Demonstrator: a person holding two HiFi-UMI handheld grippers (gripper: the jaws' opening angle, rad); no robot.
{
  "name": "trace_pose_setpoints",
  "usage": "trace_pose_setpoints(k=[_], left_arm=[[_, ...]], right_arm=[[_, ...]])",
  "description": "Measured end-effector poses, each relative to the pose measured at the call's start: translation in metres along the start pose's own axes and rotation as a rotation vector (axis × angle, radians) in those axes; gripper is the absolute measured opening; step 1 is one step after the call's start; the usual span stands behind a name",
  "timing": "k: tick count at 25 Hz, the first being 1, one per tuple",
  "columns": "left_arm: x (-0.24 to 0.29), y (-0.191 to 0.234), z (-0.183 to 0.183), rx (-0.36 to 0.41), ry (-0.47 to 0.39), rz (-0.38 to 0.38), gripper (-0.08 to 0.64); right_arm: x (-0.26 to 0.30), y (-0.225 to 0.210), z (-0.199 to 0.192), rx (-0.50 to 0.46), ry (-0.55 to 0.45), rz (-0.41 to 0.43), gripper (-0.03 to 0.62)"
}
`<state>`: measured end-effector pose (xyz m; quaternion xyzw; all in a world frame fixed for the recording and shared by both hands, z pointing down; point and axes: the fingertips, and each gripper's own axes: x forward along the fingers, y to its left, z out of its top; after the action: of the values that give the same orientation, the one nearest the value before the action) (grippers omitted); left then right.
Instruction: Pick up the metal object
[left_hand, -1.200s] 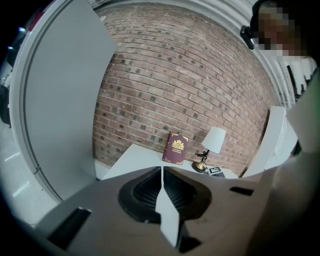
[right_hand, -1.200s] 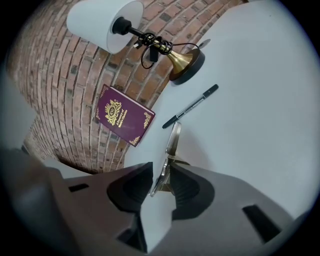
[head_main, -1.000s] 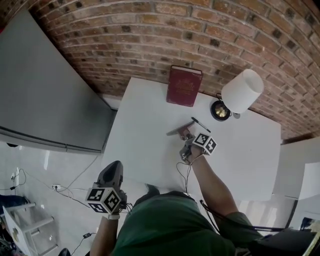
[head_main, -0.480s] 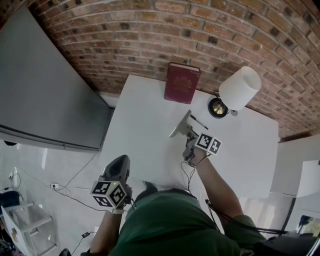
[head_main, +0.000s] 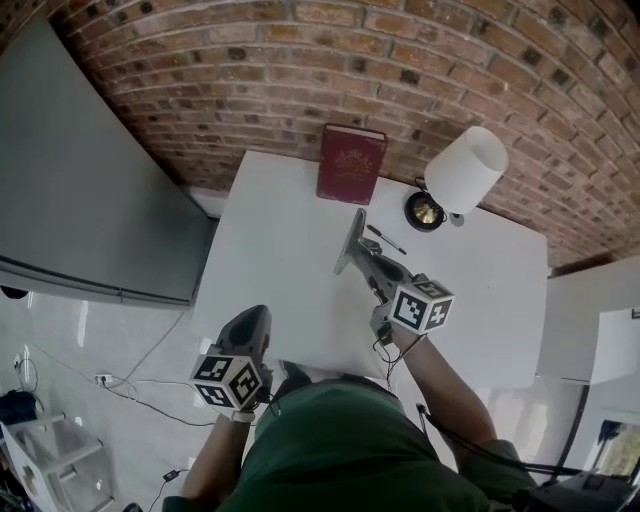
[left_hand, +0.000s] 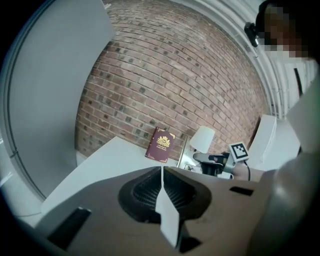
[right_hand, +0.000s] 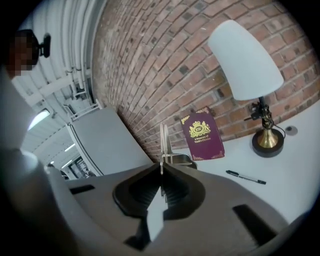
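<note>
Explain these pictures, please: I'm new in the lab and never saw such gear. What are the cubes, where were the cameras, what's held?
No robot: a person holds a two-jaw gripper in each hand; the patterned cubes are part of them. One picture comes from a camera on the person's head, looking down; the other two from cameras riding on the grippers. On the white table are a red book by the brick wall, a lamp and a pen. The right gripper has its jaws shut on a thin metal object; the left gripper is shut on nothing.
</note>
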<state>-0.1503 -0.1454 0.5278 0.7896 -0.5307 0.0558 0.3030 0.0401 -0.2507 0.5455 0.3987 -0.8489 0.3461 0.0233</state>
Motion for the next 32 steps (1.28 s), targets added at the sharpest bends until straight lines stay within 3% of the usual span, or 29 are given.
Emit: trace_pose_setpoints(k=[6,14,32], left_arm=[[0.007,-0.018,0.003,0.016,-0.007,-0.043,0.014],[0.015,-0.032,0.006,0.033,-0.004,-0.078,0.014],[0.008,-0.026,0.013,0.032,-0.017,-0.06,0.014]], right_arm=[[-0.026,0.053,0.024,-0.187,-0.035,0.064,0.006],[-0.05,0.094,0.045,-0.32,-0.101,0.124,0.005],[-0.072,0.163,0.072,-0.628,-0.18,0.199,0.005]])
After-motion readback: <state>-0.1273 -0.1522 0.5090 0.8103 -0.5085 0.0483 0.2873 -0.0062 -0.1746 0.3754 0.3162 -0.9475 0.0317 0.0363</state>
